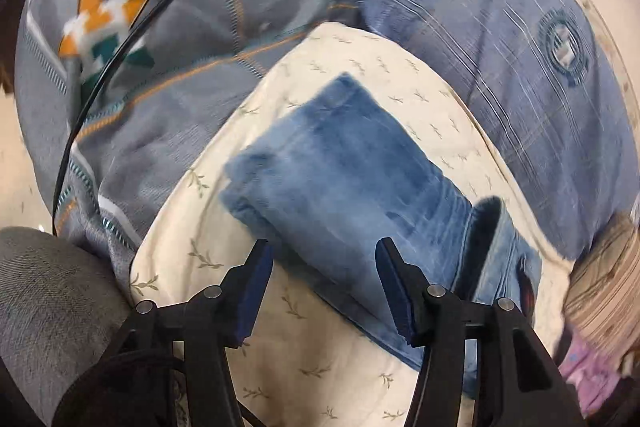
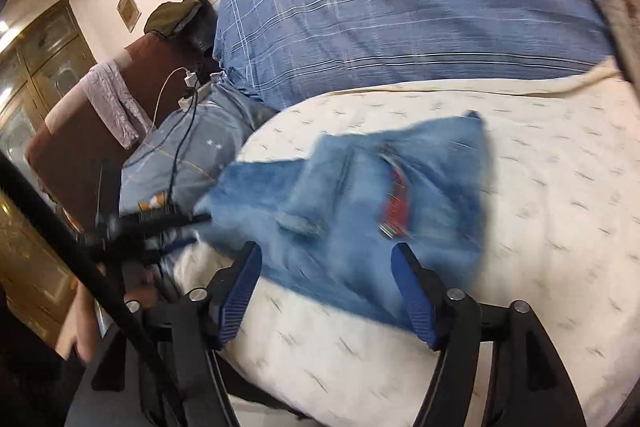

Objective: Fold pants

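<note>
Folded blue jeans (image 1: pixel 352 179) lie in a compact stack on the cream leaf-print bedsheet (image 1: pixel 304 355). In the left wrist view my left gripper (image 1: pixel 324 251) hovers just over the near edge of the stack, jaws apart, nothing between the pads. The right wrist view shows the same jeans (image 2: pixel 360 203), with a red label on the waistband side, and my right gripper (image 2: pixel 326 255) above their near edge, jaws wide and empty. The left gripper (image 2: pixel 160 223) shows as a dark blurred shape at the jeans' left end in the right wrist view.
A blue checked pillow (image 2: pixel 400 27) and a grey-blue quilt (image 1: pixel 160 67) with an orange star lie behind the jeans. A black cable (image 1: pixel 120 55) crosses the quilt. A brown chair (image 2: pixel 88 131) with cloth stands left of the bed. A person's knee (image 1: pixel 48 307) is at lower left.
</note>
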`<state>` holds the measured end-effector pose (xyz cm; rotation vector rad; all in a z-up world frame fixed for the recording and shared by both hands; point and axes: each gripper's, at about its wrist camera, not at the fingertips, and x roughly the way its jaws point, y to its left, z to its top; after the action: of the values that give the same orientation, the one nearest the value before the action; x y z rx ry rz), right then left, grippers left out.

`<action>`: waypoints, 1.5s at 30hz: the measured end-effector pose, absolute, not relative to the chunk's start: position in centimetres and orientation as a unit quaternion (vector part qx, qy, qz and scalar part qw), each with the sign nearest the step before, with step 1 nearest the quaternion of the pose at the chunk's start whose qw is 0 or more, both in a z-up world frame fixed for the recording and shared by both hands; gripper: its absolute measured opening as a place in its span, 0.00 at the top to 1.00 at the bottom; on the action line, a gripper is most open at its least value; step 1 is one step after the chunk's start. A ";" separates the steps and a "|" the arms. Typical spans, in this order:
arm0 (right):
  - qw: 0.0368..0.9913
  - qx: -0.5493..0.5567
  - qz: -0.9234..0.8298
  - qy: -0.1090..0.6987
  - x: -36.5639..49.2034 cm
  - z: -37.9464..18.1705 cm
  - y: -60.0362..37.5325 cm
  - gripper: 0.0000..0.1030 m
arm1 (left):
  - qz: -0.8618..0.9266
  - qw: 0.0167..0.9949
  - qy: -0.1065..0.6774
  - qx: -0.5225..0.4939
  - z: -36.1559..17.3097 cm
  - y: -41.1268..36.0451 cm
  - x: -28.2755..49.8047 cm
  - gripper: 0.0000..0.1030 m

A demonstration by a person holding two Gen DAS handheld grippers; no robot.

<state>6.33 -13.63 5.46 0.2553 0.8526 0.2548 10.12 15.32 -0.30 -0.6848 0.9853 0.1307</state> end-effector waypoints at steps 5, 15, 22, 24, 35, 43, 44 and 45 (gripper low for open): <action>0.866 0.165 0.138 0.452 12.9 2.1 -10.3 0.25 | 0.075 0.813 0.487 -0.309 -2.1 15.5 11.4 0.47; 0.880 0.132 0.143 0.434 12.5 -1.0 -10.0 0.28 | 0.095 0.810 0.501 -0.291 -4.0 14.5 15.8 0.81; 0.871 0.154 0.159 0.438 12.7 -1.0 -10.5 0.28 | 0.095 0.827 0.483 -0.273 -3.6 13.6 15.6 0.73; 0.869 0.156 0.166 0.439 12.7 -0.9 -10.5 0.28 | 0.098 0.812 0.492 -0.297 -4.6 14.1 15.8 0.75; 0.852 0.234 0.177 0.433 13.4 2.1 -15.5 0.59 | -0.047 0.956 0.286 -0.056 7.5 2.2 10.9 0.93; 0.869 0.285 0.120 0.387 12.2 4.5 -23.2 0.36 | -0.228 0.921 0.298 0.106 5.0 -9.9 9.8 0.92; 0.870 0.298 0.110 0.377 11.8 4.3 -24.5 0.36 | -0.244 0.913 0.316 0.090 3.4 -10.1 10.4 0.90; 0.869 0.311 0.102 0.371 11.4 4.0 -25.6 0.36 | -0.251 0.907 0.331 0.073 2.1 -10.0 10.9 0.88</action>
<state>11.40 -25.65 4.00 0.6497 0.7763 0.2124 10.92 -10.02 2.08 0.1513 0.6836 -0.5186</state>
